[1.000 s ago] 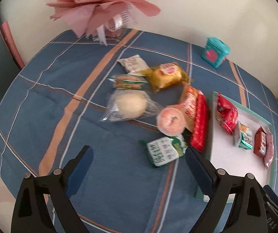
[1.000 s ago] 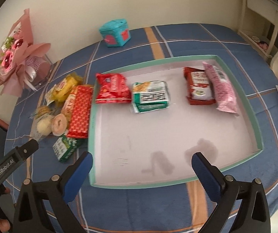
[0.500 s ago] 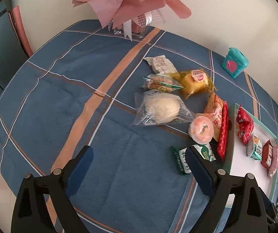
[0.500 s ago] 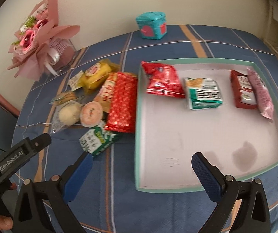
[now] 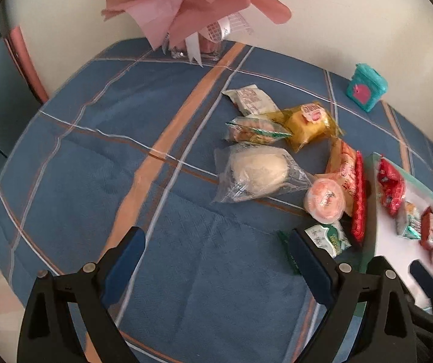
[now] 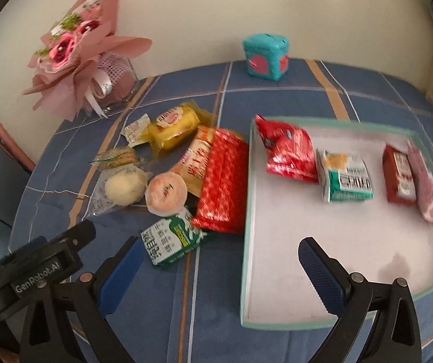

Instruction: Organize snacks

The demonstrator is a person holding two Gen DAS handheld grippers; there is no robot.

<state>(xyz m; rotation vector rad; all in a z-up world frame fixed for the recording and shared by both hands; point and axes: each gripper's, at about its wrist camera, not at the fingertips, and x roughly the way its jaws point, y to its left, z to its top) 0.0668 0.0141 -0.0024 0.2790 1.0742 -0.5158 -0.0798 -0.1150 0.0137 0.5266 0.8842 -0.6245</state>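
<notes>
We see the worktop (image 6: 162,308) cut off at every edge. Tray (image 6: 248,211) holds four packets, print blurred. Snack pile (image 6: 168,175) sits beside it. Left claw (image 5: 216,252) gapes empty, half covering the green carton (image 5: 327,237); right claw (image 6: 219,260) gapes empty.

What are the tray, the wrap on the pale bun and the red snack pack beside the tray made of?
Tray: likely cardboard; matte white floor, thin teal walls.
Bun wrap: clear plastic film; see-through, crinkled, glinting.
Red pack: probably glossy foil or plastic film; shiny patterned surface.
</notes>
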